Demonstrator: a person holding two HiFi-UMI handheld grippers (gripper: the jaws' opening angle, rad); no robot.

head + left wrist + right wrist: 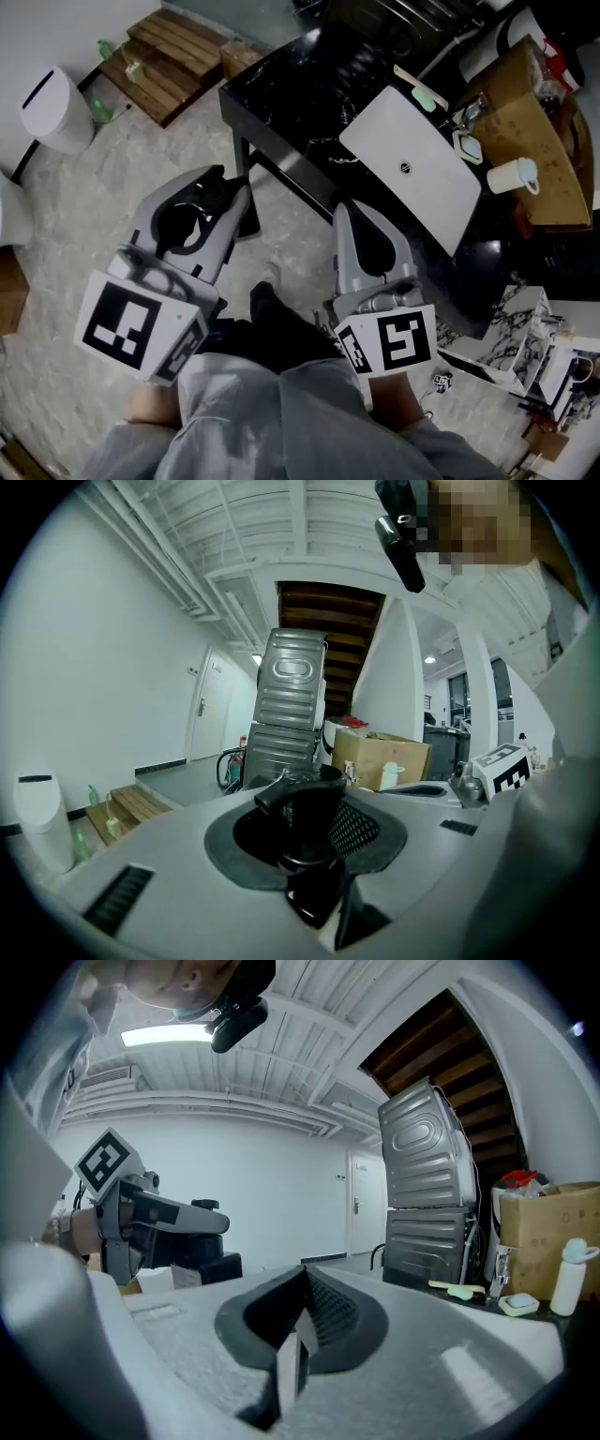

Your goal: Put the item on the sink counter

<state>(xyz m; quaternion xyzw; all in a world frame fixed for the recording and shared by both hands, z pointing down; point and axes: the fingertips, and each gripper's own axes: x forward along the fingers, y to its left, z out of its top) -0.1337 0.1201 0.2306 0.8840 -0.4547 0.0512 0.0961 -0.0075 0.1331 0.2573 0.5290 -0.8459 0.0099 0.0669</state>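
My left gripper [221,190] is shut on a black cylindrical item [186,223] with a curved black arm across its top. In the left gripper view the item [307,825] stands upright between the meshed pads, filling the gap of the gripper [311,803]. My right gripper [354,214] is held level beside it, over the floor in front of a black marble table [300,103]. Its jaws are shut with nothing between them [300,1309]. No sink counter shows in any view.
On the table lie a white laptop [417,164], a white mug [514,175] and small items. A white bin [52,108] and wooden steps [169,61] stand far left. Ahead are a stacked metal appliance [291,705] and a cardboard box [380,761].
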